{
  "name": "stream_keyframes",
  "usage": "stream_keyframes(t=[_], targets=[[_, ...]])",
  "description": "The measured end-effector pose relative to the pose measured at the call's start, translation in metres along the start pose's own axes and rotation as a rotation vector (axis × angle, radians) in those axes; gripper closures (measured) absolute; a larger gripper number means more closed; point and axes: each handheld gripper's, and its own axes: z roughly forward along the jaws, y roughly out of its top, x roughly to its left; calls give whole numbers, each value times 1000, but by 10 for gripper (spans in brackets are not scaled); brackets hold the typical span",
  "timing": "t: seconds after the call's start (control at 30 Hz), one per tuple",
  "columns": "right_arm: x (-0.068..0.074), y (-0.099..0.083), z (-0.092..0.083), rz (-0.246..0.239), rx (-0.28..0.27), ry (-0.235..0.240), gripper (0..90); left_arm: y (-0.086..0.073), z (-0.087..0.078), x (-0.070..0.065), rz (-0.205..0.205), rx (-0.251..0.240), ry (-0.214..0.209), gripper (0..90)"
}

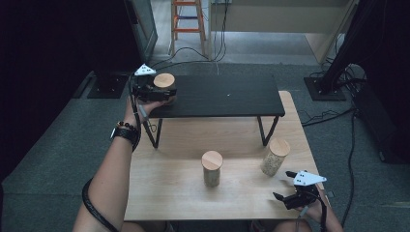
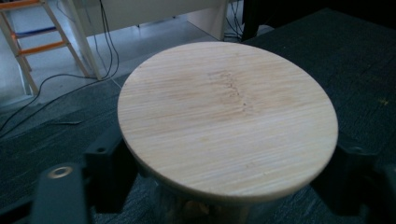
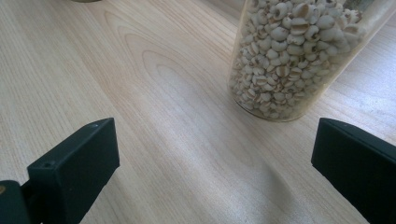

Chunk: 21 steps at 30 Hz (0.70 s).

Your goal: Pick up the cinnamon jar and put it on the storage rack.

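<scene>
L gripper (image 1: pixel 159 93) sits at the black shelf's (image 1: pixel 227 99) left end, jaws either side of a jar w/ a round bamboo lid (image 2: pixel 227 120). In the left gripper view the lid hides the pads, so can't tell if they press the glass or stand just off it. R gripper (image 1: pixel 285 186) rests low at the worktop's (image 1: pixel 169 186) near right corner, jaws wide apart, nothing btwn them. Grain jar (image 3: pixel 299 56) stands upright just ahead of them, toward the right jaw, not touching. Third jar (image 1: pixel 212 168) is well off to their left, mid-worktop.
</scene>
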Motion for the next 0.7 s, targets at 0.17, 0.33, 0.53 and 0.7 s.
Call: stream_keyframes(t=[0.17,0.33,0.53,0.7], targets=[[0,0,0,-1,2,2,8,-10,-9,-2,-21,-53,14,9],[0,1,0,-1,4,1,8,-10,-17,-5,-3,-29,10,0],[1,1,1,-4,6,-2,8,-18,-26,-8,-6,-52,7,0],[3,2,1,-9,13,-6,8,-22,-31,-11,10,-43,9,0]])
